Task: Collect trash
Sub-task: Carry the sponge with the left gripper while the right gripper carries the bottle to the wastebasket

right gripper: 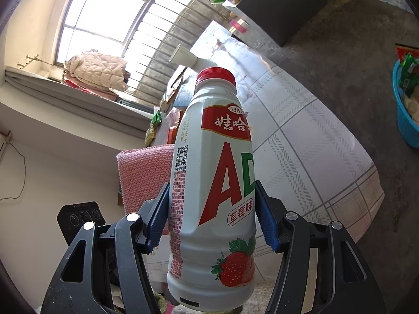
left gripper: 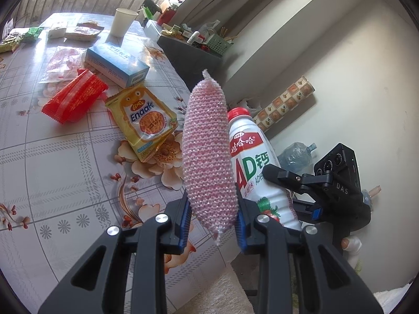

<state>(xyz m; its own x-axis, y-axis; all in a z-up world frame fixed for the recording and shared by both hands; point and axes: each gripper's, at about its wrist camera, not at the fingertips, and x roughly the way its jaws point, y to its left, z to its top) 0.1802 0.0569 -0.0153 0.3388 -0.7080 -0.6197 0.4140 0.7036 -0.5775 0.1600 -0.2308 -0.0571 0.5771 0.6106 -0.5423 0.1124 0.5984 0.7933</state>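
A pink knitted scouring pad (left gripper: 208,154), long and bulging, stands upright, pinched at its lower end between blue pads. Just beside it, a white plastic AD milk bottle (right gripper: 213,191) with a red cap and strawberry label is held upright by its waist. On the floral counter (left gripper: 65,162) lie a red wrapper (left gripper: 74,99), a yellow Enaak packet (left gripper: 146,123), a blue box (left gripper: 116,65) and a paper cup (left gripper: 123,22).

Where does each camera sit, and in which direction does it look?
Left wrist: sits on the left tongs, looking along them over the table; they grip a pink scrubber; the right tongs show beside.
Right wrist: sits on the right tongs, facing the window; they grip a white bottle.
Shared: bottle, scrubber, paper cup, table.
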